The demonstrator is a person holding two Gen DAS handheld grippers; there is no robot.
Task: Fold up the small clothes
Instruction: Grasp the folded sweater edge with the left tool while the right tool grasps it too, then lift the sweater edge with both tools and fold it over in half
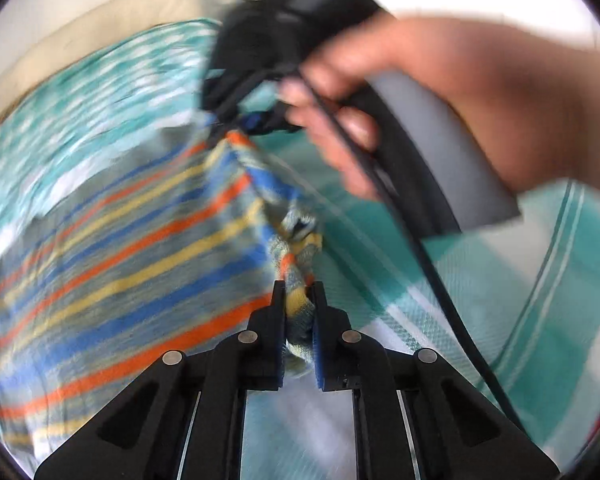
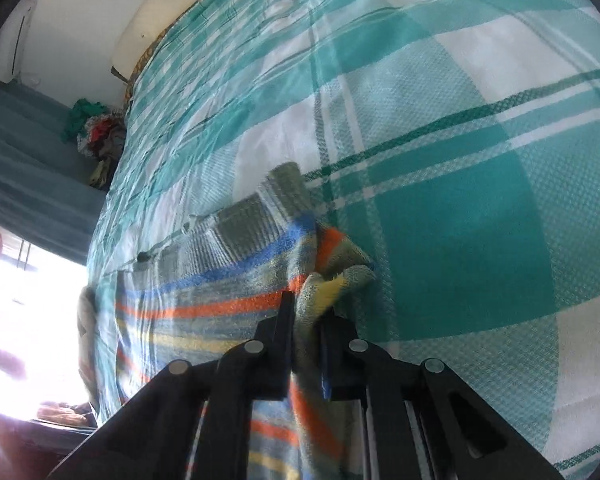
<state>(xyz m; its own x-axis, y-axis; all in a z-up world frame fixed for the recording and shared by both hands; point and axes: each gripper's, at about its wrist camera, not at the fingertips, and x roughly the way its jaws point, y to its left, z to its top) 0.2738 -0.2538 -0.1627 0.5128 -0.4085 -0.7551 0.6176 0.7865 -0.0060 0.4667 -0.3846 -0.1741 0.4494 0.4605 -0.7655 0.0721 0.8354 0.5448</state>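
Note:
A small knitted garment (image 1: 132, 248) with orange, blue, yellow and grey stripes hangs stretched between both grippers above the teal-and-white checked bed cover (image 1: 480, 280). My left gripper (image 1: 299, 292) is shut on a bunched edge of it. In the left wrist view my right gripper (image 1: 240, 124), held by a hand (image 1: 440, 92), pinches the garment's far end. In the right wrist view my right gripper (image 2: 308, 308) is shut on a fold of the striped garment (image 2: 228, 280), whose grey collar part lies on the bed cover (image 2: 460, 200).
A cream headboard (image 1: 100, 28) runs along the bed's far edge. A black cable (image 1: 440, 280) trails from the right gripper. A pile of mixed clothes (image 2: 98, 136) sits on a blue ledge beside the bed. A bright window (image 2: 24, 312) is low on the left.

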